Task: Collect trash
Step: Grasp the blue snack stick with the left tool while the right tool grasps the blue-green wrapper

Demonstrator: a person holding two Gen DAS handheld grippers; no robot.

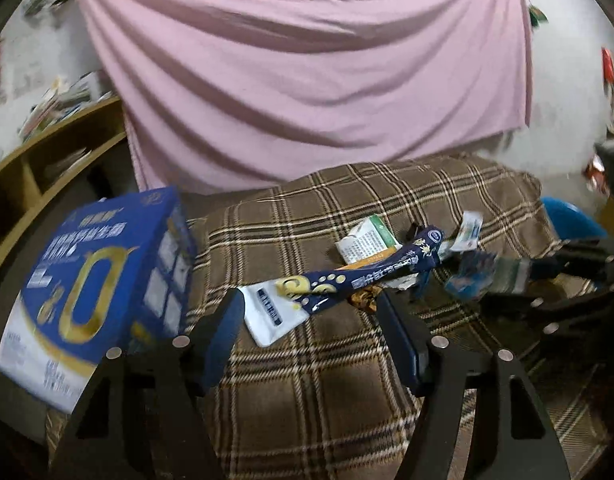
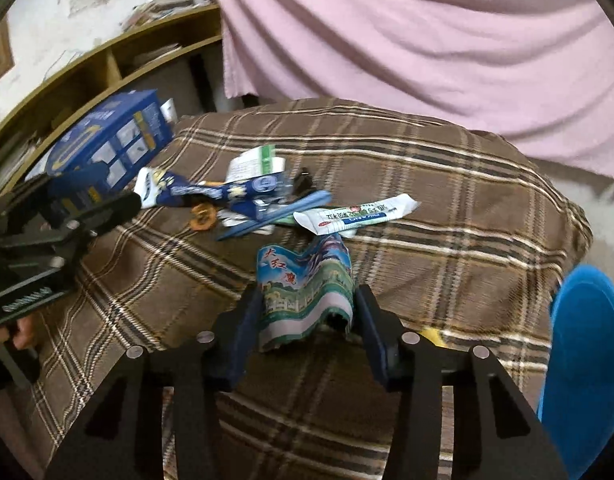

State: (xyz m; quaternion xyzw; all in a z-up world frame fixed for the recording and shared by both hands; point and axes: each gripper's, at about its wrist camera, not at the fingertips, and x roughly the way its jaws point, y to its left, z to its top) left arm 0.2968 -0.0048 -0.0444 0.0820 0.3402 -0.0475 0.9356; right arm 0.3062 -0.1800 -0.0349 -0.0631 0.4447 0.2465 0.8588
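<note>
My right gripper [image 2: 307,312], half-open, straddled the wrapper [image 2: 307,288], pads apparently just clear; my left gripper [image 1: 311,312], wider and empty, faced the sachet [image 1: 347,280] lying crosswise.

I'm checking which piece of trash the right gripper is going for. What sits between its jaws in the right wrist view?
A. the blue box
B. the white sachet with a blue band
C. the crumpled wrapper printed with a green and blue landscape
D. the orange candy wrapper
C: the landscape wrapper lies on the plaid blanket between the jaws of the right gripper, while the other trash lies farther off.
</note>
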